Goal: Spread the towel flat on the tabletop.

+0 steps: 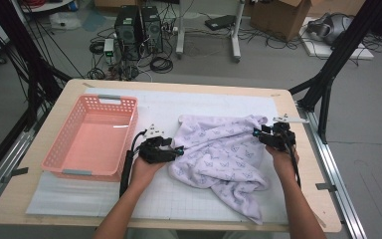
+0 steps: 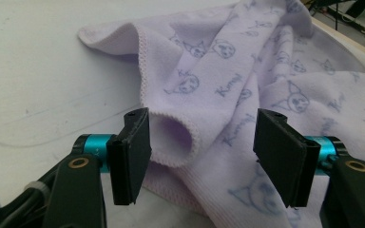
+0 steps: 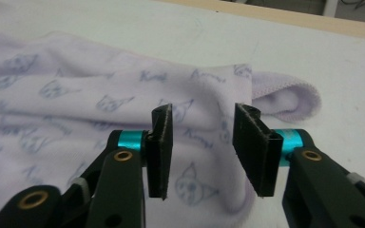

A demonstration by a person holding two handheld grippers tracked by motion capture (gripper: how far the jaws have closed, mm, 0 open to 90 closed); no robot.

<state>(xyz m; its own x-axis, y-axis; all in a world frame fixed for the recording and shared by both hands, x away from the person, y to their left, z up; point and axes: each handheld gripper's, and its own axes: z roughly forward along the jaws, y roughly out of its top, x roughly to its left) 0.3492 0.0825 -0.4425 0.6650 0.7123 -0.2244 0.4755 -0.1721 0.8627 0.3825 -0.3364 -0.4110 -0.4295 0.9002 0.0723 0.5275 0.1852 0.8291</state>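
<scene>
Forearms enter from the near table edge, each hand carrying a gripper. The left gripper (image 1: 178,149) sits at the left edge of the lilac printed towel (image 1: 224,154), jaws apart with a rolled hem between them, unpinched. The right gripper (image 1: 256,133) stands at the towel's right end, jaws likewise apart over a fold. Farther left lies a pink basket (image 1: 59,149).

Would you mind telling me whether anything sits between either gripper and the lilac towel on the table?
Nothing visible does. The left gripper has its jaws open with a folded hem of the lilac towel directly between them, and the right gripper stands open over the towel's far edge. The pink basket sits off to the left, apart from both.
</scene>
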